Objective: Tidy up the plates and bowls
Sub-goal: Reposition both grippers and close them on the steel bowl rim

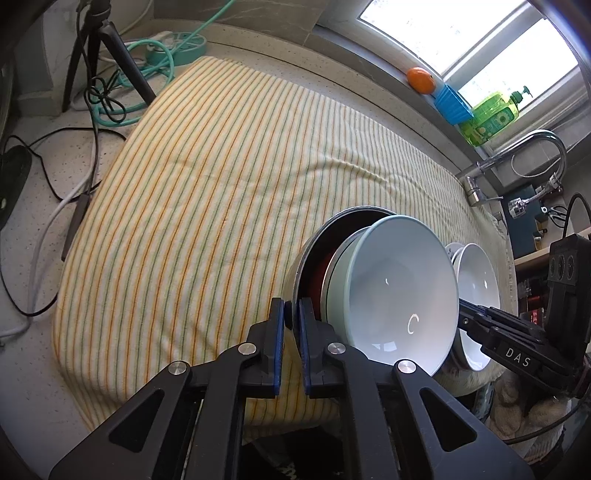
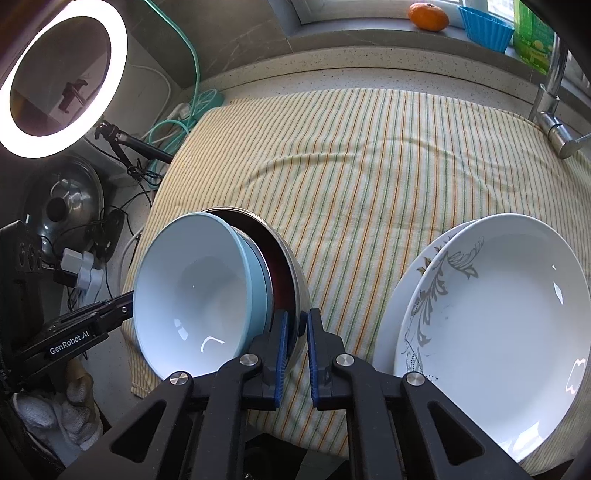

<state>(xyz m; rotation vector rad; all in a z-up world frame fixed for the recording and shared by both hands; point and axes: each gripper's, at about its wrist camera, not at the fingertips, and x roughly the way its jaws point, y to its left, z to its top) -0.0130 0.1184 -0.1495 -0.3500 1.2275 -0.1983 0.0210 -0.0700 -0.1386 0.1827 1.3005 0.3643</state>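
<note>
Clamping steel bowl (image 2: pixel 295 280) rim: left tool (image 1: pixel 291 325), right tool (image 2: pixel 297 332); white plates (image 2: pixel 498 332) beside, striped cloth (image 2: pixel 369 166) beneath.

The striped cloth (image 1: pixel 229 192) lies on the tabletop (image 1: pixel 37 229) and serves as the landmark.

Near the cloth's front edge, a stack of nested bowls (image 1: pixel 391 295) is held tilted above the cloth. The left tool (image 1: pixel 291 328) clamps the rim of the outermost bowl from one side; the right tool (image 2: pixel 297 332) clamps the same rim from the opposite side.

To the right of the stack, at the cloth's right end, two stacked plates (image 2: pixel 495 321) rest on the cloth.

Behind the cloth, on the window sill, lie an orange (image 2: pixel 428 15), a cup (image 2: pixel 485 27) and a bottle (image 1: pixel 491 116). The faucet (image 1: pixel 524 162) stands beyond the cloth's right rear corner. Left of the cloth, cables (image 1: pixel 74 177) and a tripod (image 1: pixel 107 51) occupy the tabletop.
</note>
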